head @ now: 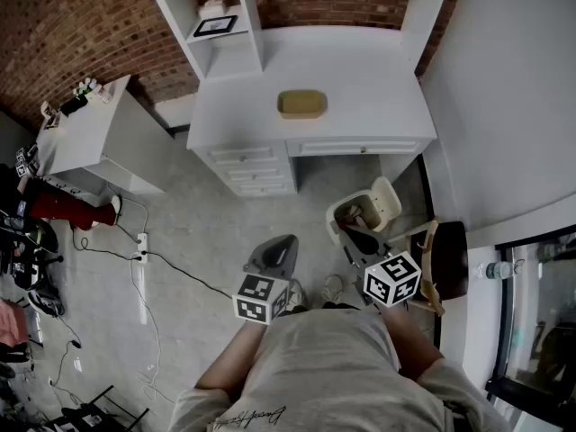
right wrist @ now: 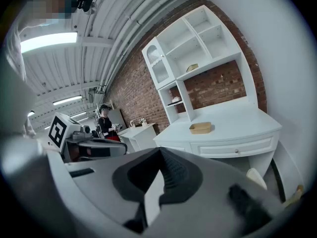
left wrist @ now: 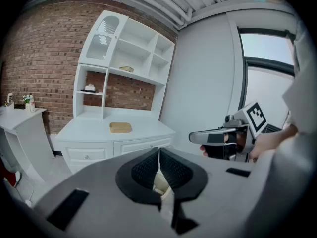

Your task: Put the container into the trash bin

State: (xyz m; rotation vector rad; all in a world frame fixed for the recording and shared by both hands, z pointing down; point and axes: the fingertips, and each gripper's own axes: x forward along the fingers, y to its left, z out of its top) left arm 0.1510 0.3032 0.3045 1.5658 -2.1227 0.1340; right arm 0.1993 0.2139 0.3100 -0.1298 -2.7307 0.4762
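The container (head: 301, 103) is a shallow tan tray lying on the white desk (head: 360, 79) under the hutch; it also shows as the container (left wrist: 121, 127) and the container (right wrist: 200, 128) far ahead of both grippers. The white trash bin (head: 358, 212) stands on the floor at the desk's right end with its lid up. My left gripper (head: 282, 243) and right gripper (head: 356, 238) hover side by side over the floor, well short of the desk. The left gripper (left wrist: 158, 155) has its pads together with nothing between them, and so does the right gripper (right wrist: 159, 152).
A second white table (head: 90, 138) with small items stands at the left. Cables and a power strip (head: 140, 246) lie on the floor. A dark stool (head: 450, 259) sits just right of the bin. A person (right wrist: 105, 120) stands far back by the brick wall.
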